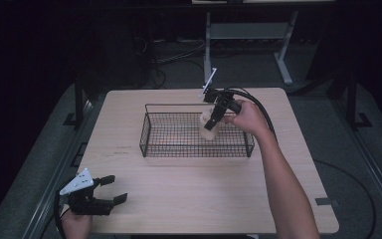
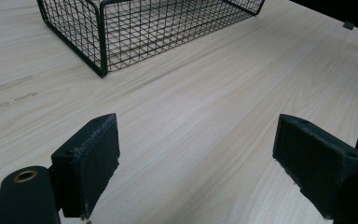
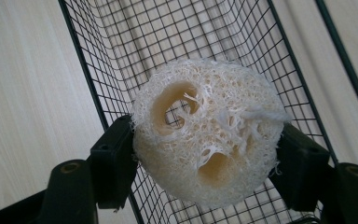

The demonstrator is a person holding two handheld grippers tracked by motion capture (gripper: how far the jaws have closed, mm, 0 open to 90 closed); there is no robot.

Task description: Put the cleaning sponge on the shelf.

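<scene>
A pale, fibrous loofah sponge [image 3: 205, 135] with holes through it sits pinched between the two black jaws of my right gripper [image 3: 204, 158]. From above, the loofah [image 1: 209, 127] hangs over the right half of the black wire basket [image 1: 151, 149], with the right gripper [image 1: 211, 119] shut on it from above. My left gripper [image 1: 115, 189] rests at the table's front left corner, jaws wide apart with nothing between them. In the left gripper view, its fingers [image 2: 91, 163] frame bare wood, and the basket's corner [image 2: 103, 51] lies ahead.
The light wooden table [image 1: 194, 194] has bare room in front of the basket. A small dark tab [image 1: 326, 201] sits near its right front edge. Beyond the table are cables on the floor and a white desk frame [image 1: 283, 55].
</scene>
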